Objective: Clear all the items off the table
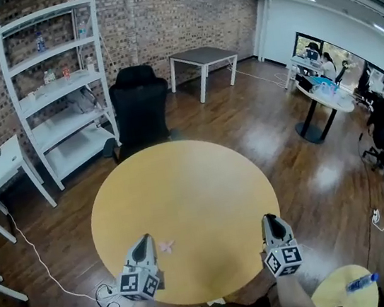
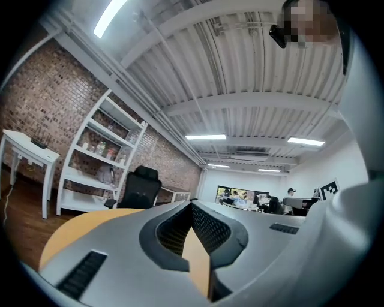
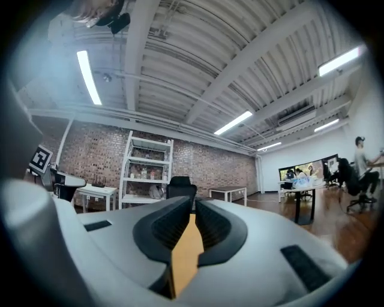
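while the left gripper [image 1: 143, 241] and right gripper [image 1: 270, 219] are hovering closed and empty, the task is looking nearly done: one small pink item [image 1: 166, 246] is lying near-left on the table [image 1: 181, 179].

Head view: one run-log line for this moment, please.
table: small pink item remaining | left hand-held gripper: shut, empty, beside item | right hand-held gripper: shut, empty

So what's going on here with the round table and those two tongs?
A person holds a pair of tongs in each hand over the near edge of a round yellow table. The left tongs and the right tongs are both shut and hold nothing. A small pink item lies on the table just beside the left tongs, untouched. It is the only thing visible on the table.
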A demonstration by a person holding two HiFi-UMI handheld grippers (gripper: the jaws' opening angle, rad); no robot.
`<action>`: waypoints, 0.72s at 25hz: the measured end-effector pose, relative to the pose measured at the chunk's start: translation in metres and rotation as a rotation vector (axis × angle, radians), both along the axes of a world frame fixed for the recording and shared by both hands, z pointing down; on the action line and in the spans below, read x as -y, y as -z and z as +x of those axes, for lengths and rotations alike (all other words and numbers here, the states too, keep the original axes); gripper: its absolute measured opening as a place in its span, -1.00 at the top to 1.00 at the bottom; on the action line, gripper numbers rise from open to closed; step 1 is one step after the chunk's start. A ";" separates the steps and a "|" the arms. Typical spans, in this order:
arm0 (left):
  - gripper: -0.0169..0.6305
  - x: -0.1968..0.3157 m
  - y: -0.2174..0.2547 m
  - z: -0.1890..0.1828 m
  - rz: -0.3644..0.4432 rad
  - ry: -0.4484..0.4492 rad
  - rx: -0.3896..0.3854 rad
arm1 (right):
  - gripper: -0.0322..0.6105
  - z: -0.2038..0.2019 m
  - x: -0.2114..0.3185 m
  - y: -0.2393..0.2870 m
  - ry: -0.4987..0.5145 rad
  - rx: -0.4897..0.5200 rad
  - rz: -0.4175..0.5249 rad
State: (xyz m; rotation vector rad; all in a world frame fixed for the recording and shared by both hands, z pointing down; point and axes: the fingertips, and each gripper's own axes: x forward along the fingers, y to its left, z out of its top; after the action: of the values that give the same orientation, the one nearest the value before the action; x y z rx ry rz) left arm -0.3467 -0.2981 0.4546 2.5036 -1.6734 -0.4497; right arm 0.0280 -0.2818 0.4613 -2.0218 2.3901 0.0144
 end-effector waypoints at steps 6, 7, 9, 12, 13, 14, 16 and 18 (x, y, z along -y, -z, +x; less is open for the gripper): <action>0.95 0.005 -0.001 0.109 0.003 -0.251 0.002 | 0.80 0.087 -0.078 -0.006 -0.218 -0.019 -0.031; 0.95 0.006 -0.002 0.124 0.000 -0.288 0.006 | 0.80 0.098 -0.087 -0.006 -0.253 -0.011 -0.026; 0.95 0.007 -0.005 0.152 0.000 -0.353 0.010 | 0.80 0.121 -0.108 -0.006 -0.314 0.000 -0.016; 0.95 0.004 0.004 0.207 0.029 -0.439 0.028 | 0.80 0.161 -0.143 -0.002 -0.392 0.002 0.005; 0.95 0.002 0.009 0.228 0.042 -0.464 0.034 | 0.80 0.177 -0.155 0.000 -0.417 -0.001 0.014; 0.95 -0.001 0.013 0.248 0.053 -0.487 0.036 | 0.80 0.193 -0.167 0.002 -0.440 -0.005 0.020; 0.95 -0.013 0.018 0.290 0.068 -0.524 0.033 | 0.80 0.227 -0.195 0.004 -0.479 -0.013 0.029; 0.95 -0.032 0.020 0.336 0.080 -0.562 0.030 | 0.80 0.265 -0.228 0.007 -0.517 -0.015 0.042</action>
State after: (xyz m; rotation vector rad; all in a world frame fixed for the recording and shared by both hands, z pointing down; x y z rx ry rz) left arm -0.0110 -0.2656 0.4344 2.8820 -0.8980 -0.4209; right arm 0.2927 -0.0539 0.4540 -2.5547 1.7856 0.0826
